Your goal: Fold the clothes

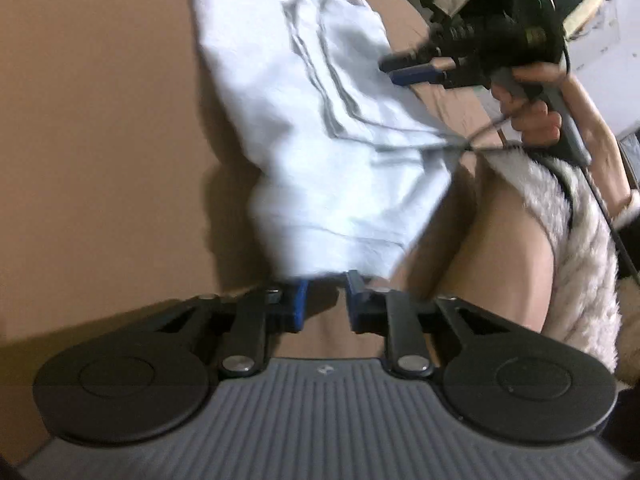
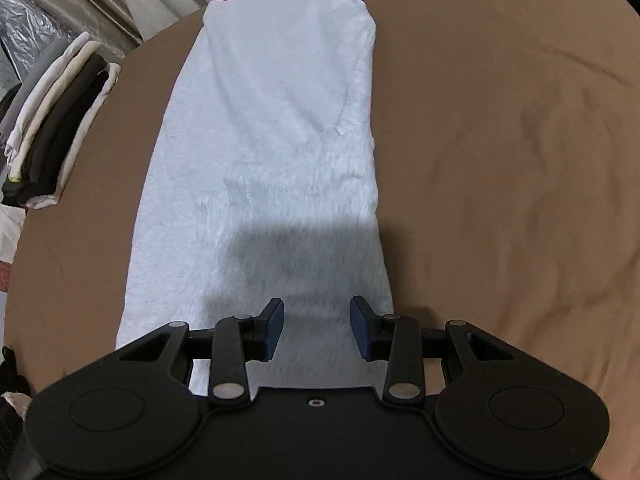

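In the left wrist view, the left gripper sits nearest the camera, its two blue-padded fingers parted by a modest gap. The near end of a pale blue-white, soft fleecy garment hangs or bunches just above the fingertips; motion blur hides whether the pads touch the cloth, and nothing is seen clamped between them. The garment runs away from the left gripper across a smooth tan-brown bed sheet, with folds and a darker seam line along its middle.

Beyond the garment's right edge, the right gripper appears from the side — black body, blue pads close together at this angle — held by a bare hand on its grey handle, a thin black cable trailing below. A cream, shaggy fleece blanket lies on the sheet below that hand.

In the right wrist view, the same right gripper hovers over the garment, fingers spread wide apart and holding nothing. The garment lies flat as a long strip on the bed sheet, starting under the gripper and stretching to the sheet's far edge. Left of the garment, past the sheet's edge, stands a stack of folded clothes in white, grey and black.
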Motion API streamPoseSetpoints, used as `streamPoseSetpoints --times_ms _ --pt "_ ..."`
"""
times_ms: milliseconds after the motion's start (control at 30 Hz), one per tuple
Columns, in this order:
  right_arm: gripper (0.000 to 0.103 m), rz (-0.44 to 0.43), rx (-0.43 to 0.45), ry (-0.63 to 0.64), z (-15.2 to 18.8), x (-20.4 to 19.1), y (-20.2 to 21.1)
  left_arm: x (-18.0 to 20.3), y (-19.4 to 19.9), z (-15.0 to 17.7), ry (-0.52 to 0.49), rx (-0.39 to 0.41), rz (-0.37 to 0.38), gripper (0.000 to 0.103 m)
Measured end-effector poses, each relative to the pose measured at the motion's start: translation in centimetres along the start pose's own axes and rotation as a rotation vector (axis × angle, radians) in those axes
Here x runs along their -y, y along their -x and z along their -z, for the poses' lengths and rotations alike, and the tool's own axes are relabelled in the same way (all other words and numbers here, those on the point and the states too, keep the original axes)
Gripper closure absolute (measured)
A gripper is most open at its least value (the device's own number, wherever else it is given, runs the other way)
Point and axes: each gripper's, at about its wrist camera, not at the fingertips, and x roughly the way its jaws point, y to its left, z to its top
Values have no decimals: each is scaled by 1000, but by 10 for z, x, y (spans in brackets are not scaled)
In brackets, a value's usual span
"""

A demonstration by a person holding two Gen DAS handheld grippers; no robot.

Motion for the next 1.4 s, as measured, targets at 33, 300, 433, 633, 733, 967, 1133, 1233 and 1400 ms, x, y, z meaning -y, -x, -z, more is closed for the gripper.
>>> streamPoseSetpoints --times_ms 33,300,433,633,733,967,1133,1233,1400 --pt "61 -1 8 3 -3 1 3 2 1 1 -8 11 1 85" --pt "49 -38 80 -129 -14 23 15 -4 57 -15 -64 194 88 55" --pt "41 -111 97 -170 -23 42 19 -16 67 -28 -27 246 60 35" --pt "41 -310 -79 -95 -52 71 -3 -53 32 -53 124 196 67 28" --pt "41 -333 -151 -27 -55 78 -12 -71 1 -48 276 173 70 27" --pt "41 -563 -348 55 -23 73 -46 -37 -34 -36 231 187 178 64" --pt "55 -610 -355 90 -24 70 -47 -1 -22 -38 76 272 153 92" --pt "73 -602 -324 219 -24 51 -33 2 -11 -41 66 295 149 92" --pt "65 -542 -342 368 -23 31 -24 -7 -21 -40 113 249 134 80"
